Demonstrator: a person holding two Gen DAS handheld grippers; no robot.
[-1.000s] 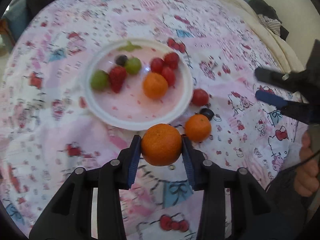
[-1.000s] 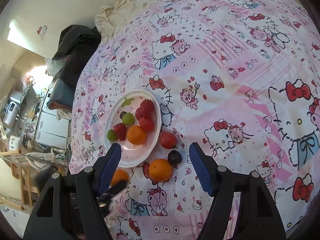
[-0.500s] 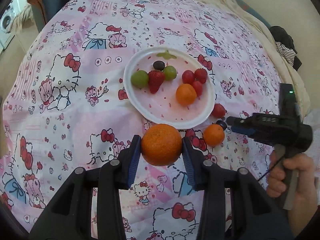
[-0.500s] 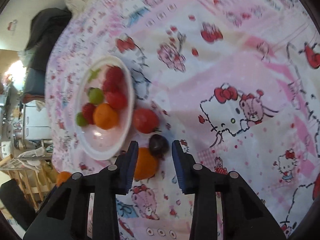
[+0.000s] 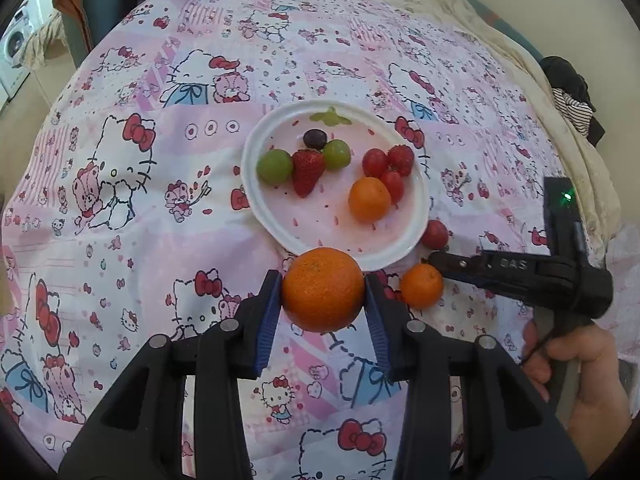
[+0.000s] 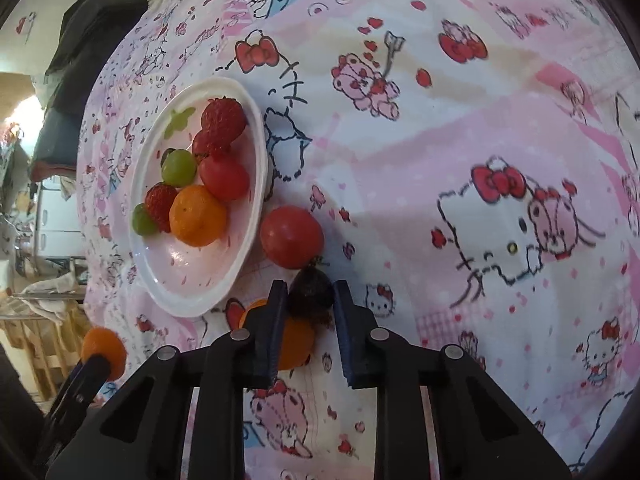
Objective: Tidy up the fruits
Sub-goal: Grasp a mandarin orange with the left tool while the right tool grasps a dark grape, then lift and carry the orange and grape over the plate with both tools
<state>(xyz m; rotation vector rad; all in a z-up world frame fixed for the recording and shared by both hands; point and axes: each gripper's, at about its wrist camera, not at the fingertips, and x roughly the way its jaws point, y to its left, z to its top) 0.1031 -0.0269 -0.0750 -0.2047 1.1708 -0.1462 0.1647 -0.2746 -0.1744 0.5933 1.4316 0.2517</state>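
My left gripper (image 5: 323,300) is shut on a large orange (image 5: 323,289) and holds it above the cloth just in front of the white plate (image 5: 256,196). The plate holds green grapes, strawberries, red tomatoes, a dark grape and a small orange (image 5: 369,199). My right gripper (image 6: 310,300) has its fingers closed around a dark grape (image 6: 311,294) on the cloth, next to a red tomato (image 6: 291,237) and a small orange (image 6: 294,344). The right gripper also shows in the left wrist view (image 5: 434,258), low beside the plate.
The Hello Kitty bedspread (image 5: 160,240) covers the whole surface. Dark clothes (image 5: 568,80) lie at the far right edge of the bed. Furniture and a wooden rack (image 6: 24,320) stand beyond the bed's left edge.
My right gripper has come down to the cloth and narrowed from wide open to closed around the dark grape. My left gripper has lifted back from the plate with the orange.
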